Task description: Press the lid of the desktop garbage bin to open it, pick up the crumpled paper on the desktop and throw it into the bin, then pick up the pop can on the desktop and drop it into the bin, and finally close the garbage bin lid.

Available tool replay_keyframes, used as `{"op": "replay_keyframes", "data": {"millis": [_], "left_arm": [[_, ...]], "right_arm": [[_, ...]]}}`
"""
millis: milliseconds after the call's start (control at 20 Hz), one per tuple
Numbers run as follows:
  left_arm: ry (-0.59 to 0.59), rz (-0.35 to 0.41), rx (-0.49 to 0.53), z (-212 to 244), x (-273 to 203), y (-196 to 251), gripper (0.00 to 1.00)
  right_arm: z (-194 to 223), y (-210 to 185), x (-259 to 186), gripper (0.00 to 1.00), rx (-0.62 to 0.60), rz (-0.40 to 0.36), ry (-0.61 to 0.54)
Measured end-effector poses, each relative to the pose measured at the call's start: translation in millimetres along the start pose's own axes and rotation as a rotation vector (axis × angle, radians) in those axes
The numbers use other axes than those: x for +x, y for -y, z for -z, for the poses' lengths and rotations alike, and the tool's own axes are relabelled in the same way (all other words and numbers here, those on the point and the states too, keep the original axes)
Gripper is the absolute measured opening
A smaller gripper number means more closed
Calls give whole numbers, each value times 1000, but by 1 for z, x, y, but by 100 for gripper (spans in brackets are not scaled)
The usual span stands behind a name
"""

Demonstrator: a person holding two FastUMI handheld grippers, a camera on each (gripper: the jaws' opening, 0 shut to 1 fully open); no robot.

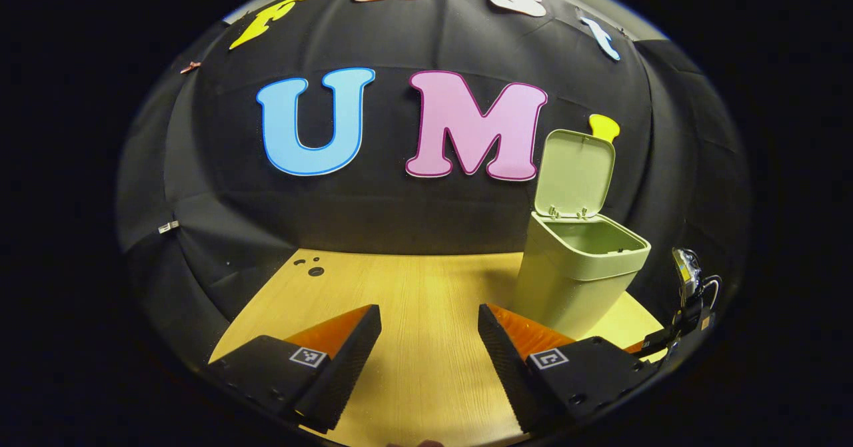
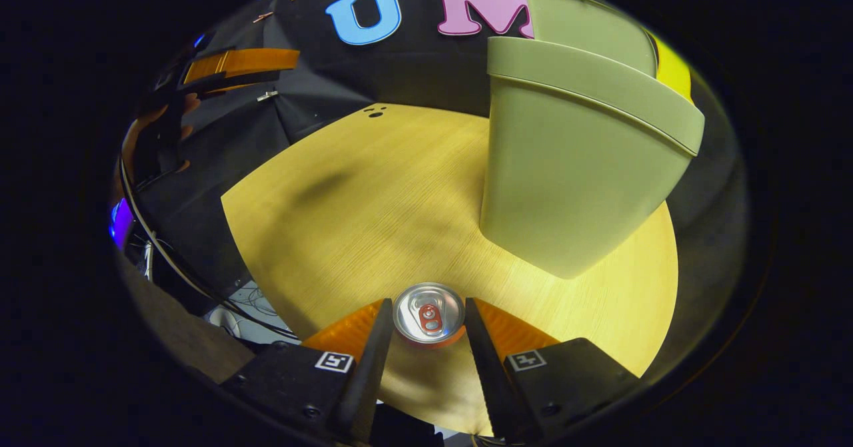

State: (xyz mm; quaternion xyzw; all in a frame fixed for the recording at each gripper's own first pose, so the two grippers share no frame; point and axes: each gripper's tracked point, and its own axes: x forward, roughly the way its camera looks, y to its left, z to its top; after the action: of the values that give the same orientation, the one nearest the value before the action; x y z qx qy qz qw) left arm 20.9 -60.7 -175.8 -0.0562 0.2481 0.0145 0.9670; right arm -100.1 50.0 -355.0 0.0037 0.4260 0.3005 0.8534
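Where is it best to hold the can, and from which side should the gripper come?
Grip the can on its round side wall near the top, coming from above. It stands upright on the table, so the right gripper can close on opposite sides.

The pale green plastic garbage bin (image 1: 574,280) has a smooth, matt skin, and its raised lid (image 1: 575,172) has the same dull finish. The light wooden desktop (image 2: 373,207) shows fine straight grain under a soft satin sheen. The small pop can (image 2: 428,314) has a bright, glossy metal top. The black booth wall (image 1: 400,214) is matt, creased cloth.
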Motion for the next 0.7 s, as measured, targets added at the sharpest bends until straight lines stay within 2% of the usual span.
{"op": "replay_keyframes", "data": {"millis": [700], "left_arm": [[5, 11, 2, -1, 0, 5, 95]], "right_arm": [[-23, -1, -27, 68, 1, -3, 70]]}}
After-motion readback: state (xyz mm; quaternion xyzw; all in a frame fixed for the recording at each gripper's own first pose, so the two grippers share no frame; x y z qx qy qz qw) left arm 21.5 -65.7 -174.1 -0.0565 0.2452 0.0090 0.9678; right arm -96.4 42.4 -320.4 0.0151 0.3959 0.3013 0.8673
